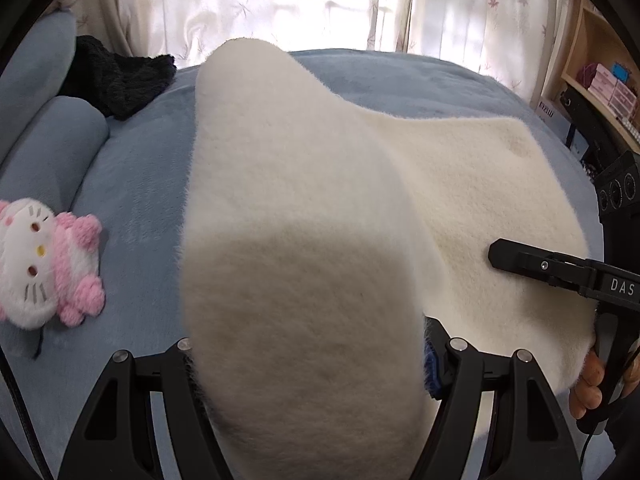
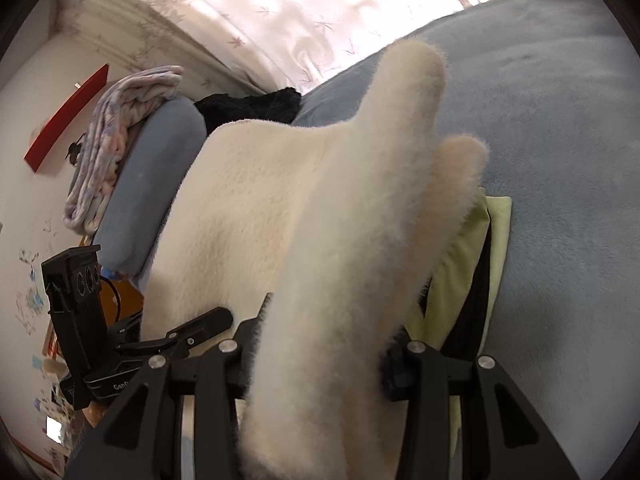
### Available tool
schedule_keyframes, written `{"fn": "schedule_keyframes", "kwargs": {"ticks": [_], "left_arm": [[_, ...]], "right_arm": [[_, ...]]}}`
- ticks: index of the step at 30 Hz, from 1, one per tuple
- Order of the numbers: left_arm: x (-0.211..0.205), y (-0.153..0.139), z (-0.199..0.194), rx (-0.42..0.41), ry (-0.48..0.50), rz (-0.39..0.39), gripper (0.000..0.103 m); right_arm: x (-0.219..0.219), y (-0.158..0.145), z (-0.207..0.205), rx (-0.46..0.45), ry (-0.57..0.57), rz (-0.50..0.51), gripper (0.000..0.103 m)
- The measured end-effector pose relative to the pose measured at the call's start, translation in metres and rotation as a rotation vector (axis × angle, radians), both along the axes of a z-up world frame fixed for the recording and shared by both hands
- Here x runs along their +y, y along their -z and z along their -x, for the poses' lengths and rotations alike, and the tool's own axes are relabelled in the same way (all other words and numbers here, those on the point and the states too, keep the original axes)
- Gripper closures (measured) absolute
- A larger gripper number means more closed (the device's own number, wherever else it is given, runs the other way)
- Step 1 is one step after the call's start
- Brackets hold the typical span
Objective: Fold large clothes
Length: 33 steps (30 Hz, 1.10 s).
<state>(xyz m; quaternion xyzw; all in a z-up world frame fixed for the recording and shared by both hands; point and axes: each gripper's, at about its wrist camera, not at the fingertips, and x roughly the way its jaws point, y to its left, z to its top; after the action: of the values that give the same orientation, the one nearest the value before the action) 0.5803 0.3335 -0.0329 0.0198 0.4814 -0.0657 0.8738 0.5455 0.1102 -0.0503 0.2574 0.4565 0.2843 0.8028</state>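
1. Cream fleece garment [image 1: 288, 240] is seen draped over the lens in both wrist views; fabric is bunched between the fingers of each claw.
2. L gripper [image 1: 308, 360]: closed onto a thick fold of the fleece, fingertips buried in pile; exact gap can't be told.
3. R gripper [image 2: 320, 360]: likewise clamped on a raised ridge of the same garment, tips hidden by fabric.
4. Rest of the garment is spread flat on the blue bed cover [image 1: 140, 184], toward the R side in the L view.
5. Judged stage: mid-fold, one edge lifted by both claws, not yet laid down.
6. Risks:
   - Thick, fluffy pile could slip from a claw if pulled unevenly → crooked fold.
   - Yellow-green cloth [image 2: 460, 264] lies just under the lifted edge near the R claw; could be caught and dragged w/ it.
   - Plush toy [image 1: 44, 260] and black garment [image 1: 116, 80] are well apart, unlikely to interfere.
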Motion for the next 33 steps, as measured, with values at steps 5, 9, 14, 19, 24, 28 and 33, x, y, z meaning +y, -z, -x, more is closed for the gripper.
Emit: {"fn": "schedule_keyframes", "kwargs": {"ticks": [5, 9, 14, 19, 24, 28, 33], "left_arm": [[0.013, 0.04, -0.034, 0.036, 0.018, -0.022, 0.029], [0.044, 0.069, -0.046, 0.042, -0.014, 0.049, 0.007], [0.053, 0.072, -0.038, -0.024, -0.012, 0.014, 0.0], [0.049, 0.05, -0.018, -0.074, -0.026, -0.056, 0.0], [0.05, 0.022, 0.013, -0.156, -0.06, -0.093, 0.017], [0.055, -0.001, 0.035, -0.209, -0.121, -0.089, 0.069], [0.038, -0.012, 0.048, -0.24, -0.114, -0.115, 0.089]], "right_arm": [[0.004, 0.043, -0.023, 0.044, 0.012, -0.018, 0.06], [0.002, 0.068, -0.024, 0.043, 0.036, -0.024, 0.055], [0.005, 0.062, -0.019, 0.057, -0.016, 0.032, 0.047], [-0.012, 0.039, 0.001, 0.036, -0.037, 0.109, 0.047], [-0.034, 0.028, 0.031, 0.029, -0.038, 0.122, 0.047], [-0.044, 0.007, 0.069, -0.111, 0.014, 0.231, 0.048], [-0.026, -0.023, 0.09, -0.256, 0.013, 0.287, 0.066]]}}
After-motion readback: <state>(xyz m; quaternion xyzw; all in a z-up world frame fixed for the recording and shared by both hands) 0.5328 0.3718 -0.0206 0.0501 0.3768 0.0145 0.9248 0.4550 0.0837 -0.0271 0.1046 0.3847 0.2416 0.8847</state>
